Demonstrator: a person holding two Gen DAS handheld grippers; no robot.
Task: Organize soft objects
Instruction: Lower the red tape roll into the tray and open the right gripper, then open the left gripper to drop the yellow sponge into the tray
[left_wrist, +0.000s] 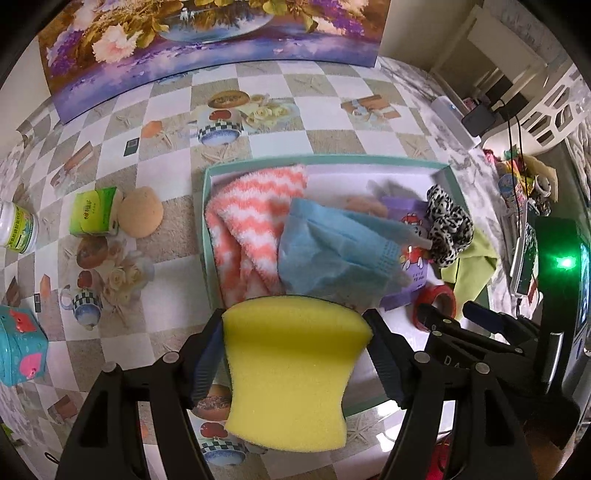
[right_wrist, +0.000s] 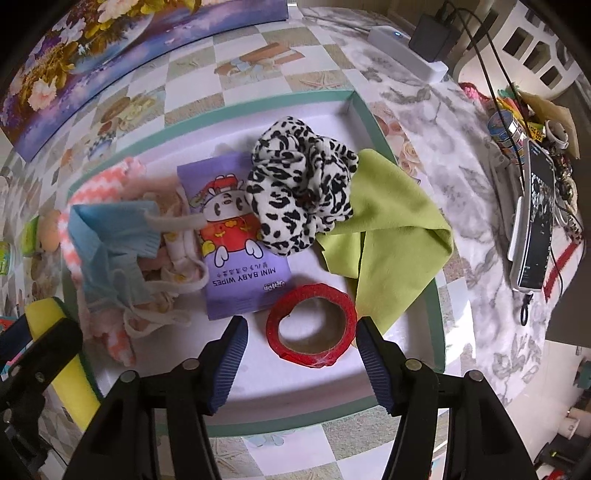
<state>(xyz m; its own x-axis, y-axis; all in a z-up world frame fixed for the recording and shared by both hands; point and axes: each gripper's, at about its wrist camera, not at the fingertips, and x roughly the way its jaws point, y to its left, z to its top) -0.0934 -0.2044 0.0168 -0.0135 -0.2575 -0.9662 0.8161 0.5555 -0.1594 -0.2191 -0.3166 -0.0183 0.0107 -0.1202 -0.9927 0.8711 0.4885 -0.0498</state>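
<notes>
My left gripper (left_wrist: 295, 321) is shut on a yellow sponge (left_wrist: 291, 373), held just above the near edge of a teal-rimmed box (left_wrist: 207, 221). The box holds a coral-and-white fuzzy cloth (left_wrist: 243, 221), a blue face mask (left_wrist: 332, 251), a purple baby wipes pack (right_wrist: 240, 251), a leopard-print scrunchie (right_wrist: 299, 188) and a green cloth (right_wrist: 391, 236) draped over its right rim. My right gripper (right_wrist: 301, 322) stands open, pointing down over a red tape roll (right_wrist: 312, 325) that lies on the box floor between its fingers. The left finger stands apart from the roll; the right finger is very near it.
Left of the box lie a green tissue pack (left_wrist: 94, 210), a tan round puff (left_wrist: 140, 212), a white bottle (left_wrist: 16, 229) and a teal box (left_wrist: 20, 350). A flower painting (left_wrist: 207, 48) leans at the back. A power strip (right_wrist: 406, 51), cables and a phone (right_wrist: 535, 218) crowd the right.
</notes>
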